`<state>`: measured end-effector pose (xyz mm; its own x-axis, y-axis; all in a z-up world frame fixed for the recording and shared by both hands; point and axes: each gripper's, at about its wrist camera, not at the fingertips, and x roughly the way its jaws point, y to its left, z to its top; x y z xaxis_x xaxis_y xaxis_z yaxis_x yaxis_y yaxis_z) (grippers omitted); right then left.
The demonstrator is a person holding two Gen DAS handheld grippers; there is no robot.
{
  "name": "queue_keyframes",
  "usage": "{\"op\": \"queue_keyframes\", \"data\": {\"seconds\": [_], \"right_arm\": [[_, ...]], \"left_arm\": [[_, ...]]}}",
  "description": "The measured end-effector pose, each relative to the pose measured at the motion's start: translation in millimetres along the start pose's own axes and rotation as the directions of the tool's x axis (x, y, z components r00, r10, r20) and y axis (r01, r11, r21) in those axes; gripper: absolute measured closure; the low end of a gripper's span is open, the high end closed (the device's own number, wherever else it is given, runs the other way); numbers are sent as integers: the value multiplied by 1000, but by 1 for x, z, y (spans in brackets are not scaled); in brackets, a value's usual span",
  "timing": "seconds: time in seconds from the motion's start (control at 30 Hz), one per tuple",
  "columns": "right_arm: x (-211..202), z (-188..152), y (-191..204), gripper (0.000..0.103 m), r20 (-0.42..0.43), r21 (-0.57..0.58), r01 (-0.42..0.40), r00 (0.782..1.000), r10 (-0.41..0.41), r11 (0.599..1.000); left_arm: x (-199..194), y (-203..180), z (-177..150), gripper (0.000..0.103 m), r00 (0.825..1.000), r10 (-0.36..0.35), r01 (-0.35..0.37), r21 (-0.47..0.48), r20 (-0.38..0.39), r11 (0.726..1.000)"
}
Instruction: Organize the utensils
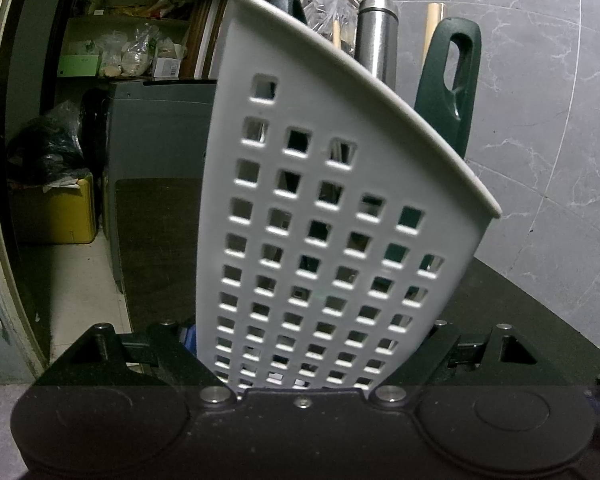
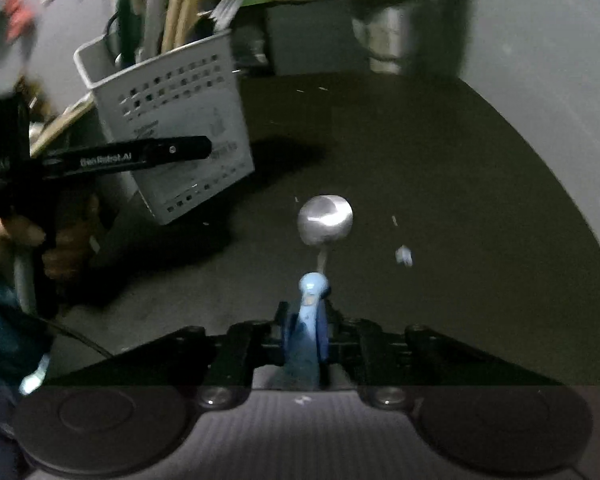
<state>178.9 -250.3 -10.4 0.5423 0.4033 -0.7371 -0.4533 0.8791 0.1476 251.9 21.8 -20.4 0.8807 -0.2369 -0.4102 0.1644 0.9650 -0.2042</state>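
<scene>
A white perforated utensil basket (image 1: 320, 220) fills the left wrist view, tilted. My left gripper (image 1: 306, 344) is shut on its lower sides. Out of its top stick a steel handle (image 1: 376, 40), a dark green handle (image 1: 448, 80) and a wooden stick (image 1: 434, 28). In the right wrist view the same basket (image 2: 172, 112) leans above the dark table at the left, with one left-gripper finger (image 2: 160, 152) across its face. My right gripper (image 2: 306, 320) is shut on the light blue handle of a spoon (image 2: 325, 220). Its steel bowl points forward over the table.
The dark tabletop (image 2: 420, 160) runs to a curved far edge, with a small white scrap (image 2: 403, 256) right of the spoon. A metal pot (image 2: 392, 44) and a dark box (image 2: 312, 40) stand at the back. A grey cabinet (image 1: 160, 128), shelves (image 1: 132, 52) and a yellow box (image 1: 60, 212) lie beyond.
</scene>
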Motion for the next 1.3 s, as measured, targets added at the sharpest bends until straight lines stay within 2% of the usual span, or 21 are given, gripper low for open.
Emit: {"op": "queue_keyframes", "data": {"seconds": [0.03,0.1,0.27,0.33,0.37,0.57,0.67,0.83,0.93,0.97,1.17,1.23,1.27,1.3], "right_arm": [[-2,-1,3,69,-5,0,-11,1000,11,1000],[-2,1,5,63,-2,1,-26,1000,26,1000],[-7,4,-16,59,37,58,31,999,-33,998],[-9,4,-26,43,83,87,64,994,-71,994],[-12,5,-33,41,104,97,75,991,-85,992],[8,26,-63,39,129,72,70,988,-79,995],[21,32,-65,50,107,39,47,993,-51,998],[29,32,-53,50,98,-48,-4,995,8,999],[33,31,-37,54,89,-130,12,996,0,992],[34,30,-33,65,90,-150,23,996,-9,988],[36,33,-26,73,75,-149,6,997,6,989],[35,34,-28,88,73,-120,-14,997,23,993],[34,35,-28,92,71,-108,-18,997,26,994],[35,36,-27,92,71,-109,-12,997,19,994]], "left_arm": [[0,0,0,16,1000,1,-1,1,-1,1000],[0,0,0,17,1000,2,-2,1,-2,1000],[0,1,1,17,1000,-4,4,-6,-2,1000],[2,0,-1,17,1000,-1,1,0,-4,1000],[2,0,-1,17,1000,0,0,0,-5,1000],[4,-1,-2,17,1000,1,-1,0,-7,1000],[4,-1,-2,16,1000,1,-1,0,-7,1000],[4,-1,-1,16,1000,2,-2,1,-7,1000],[4,-1,-1,16,1000,2,-2,1,-7,1000],[4,-1,-1,16,1000,3,-2,1,-7,1000],[5,-1,-1,16,1000,2,-2,0,-8,1000],[5,-2,-1,16,1000,1,-1,-1,-7,1000],[5,-1,-1,16,1000,1,-1,-1,-7,1000],[5,-2,-1,16,1000,1,-1,-1,-7,1000]]}}
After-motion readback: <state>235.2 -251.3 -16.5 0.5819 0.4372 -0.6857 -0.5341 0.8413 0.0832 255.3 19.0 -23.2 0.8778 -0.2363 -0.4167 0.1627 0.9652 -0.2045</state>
